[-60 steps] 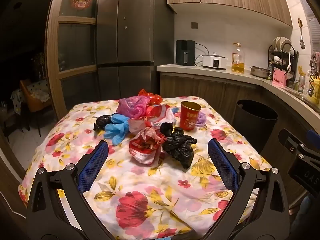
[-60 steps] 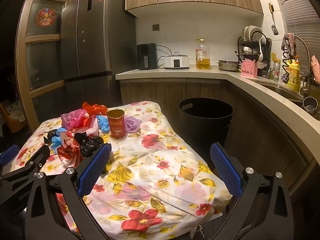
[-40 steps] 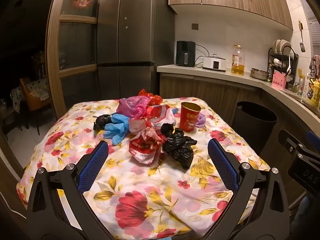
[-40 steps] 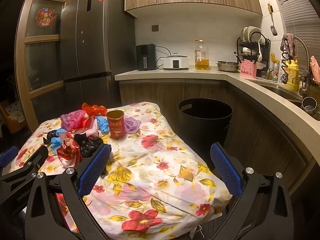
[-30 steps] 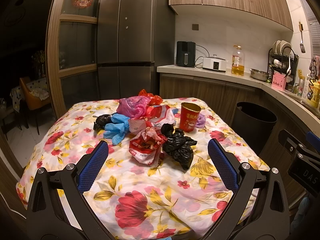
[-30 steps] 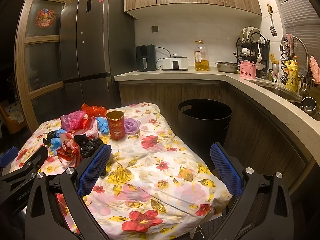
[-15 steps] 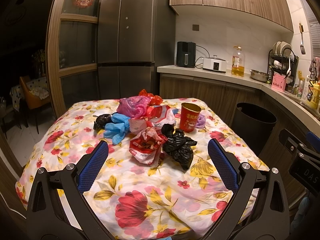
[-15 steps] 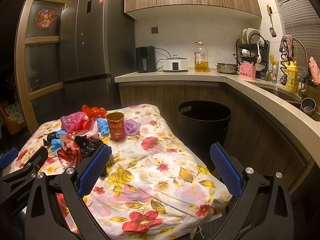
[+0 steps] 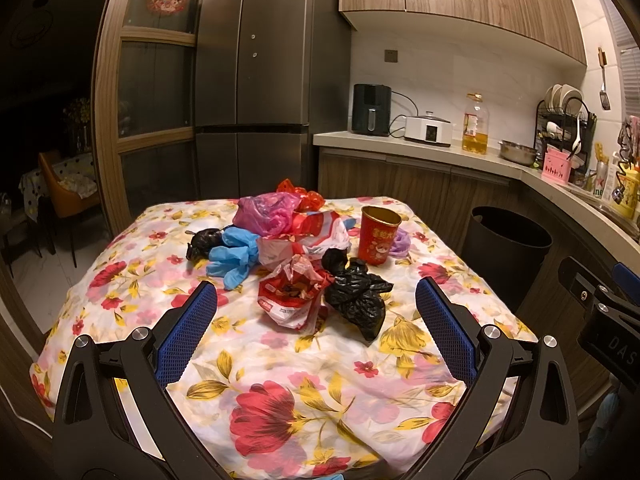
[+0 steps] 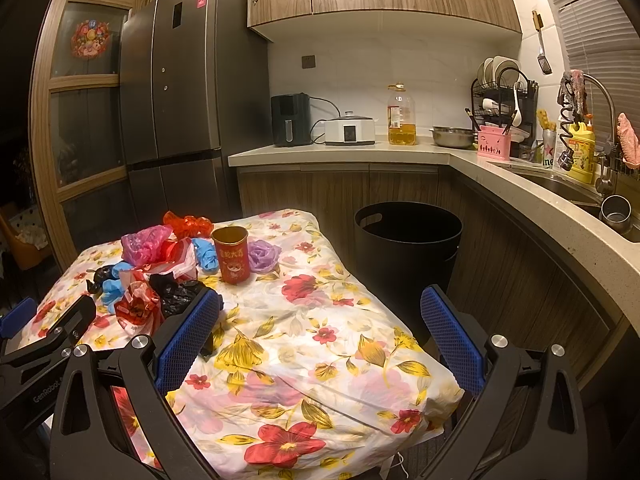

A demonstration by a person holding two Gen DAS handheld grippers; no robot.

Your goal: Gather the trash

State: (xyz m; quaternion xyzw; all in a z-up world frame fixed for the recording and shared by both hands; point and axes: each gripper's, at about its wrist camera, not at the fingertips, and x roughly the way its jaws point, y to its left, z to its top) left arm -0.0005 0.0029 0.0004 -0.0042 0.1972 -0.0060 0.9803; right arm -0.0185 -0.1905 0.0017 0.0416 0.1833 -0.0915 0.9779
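Trash: none held. Left gripper (image 9: 316, 330) and right gripper (image 10: 320, 334) both spread wide, empty, short of the pile. Black bag (image 9: 356, 294) nearest on floral counter (image 9: 280, 364), red cup (image 9: 379, 235) behind; bin (image 10: 408, 240) beyond, likely the drop point.

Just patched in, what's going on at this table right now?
Trash pickup that has not begun. A person holds both grippers low at the near edge of the floral-clothed table, jaws wide open and empty: left gripper, right gripper. The litter sits untouched mid-table: black bag, red-and-white bag, blue gloves, pink bag and red cup. The open black bin stands on the floor off the table's right side.
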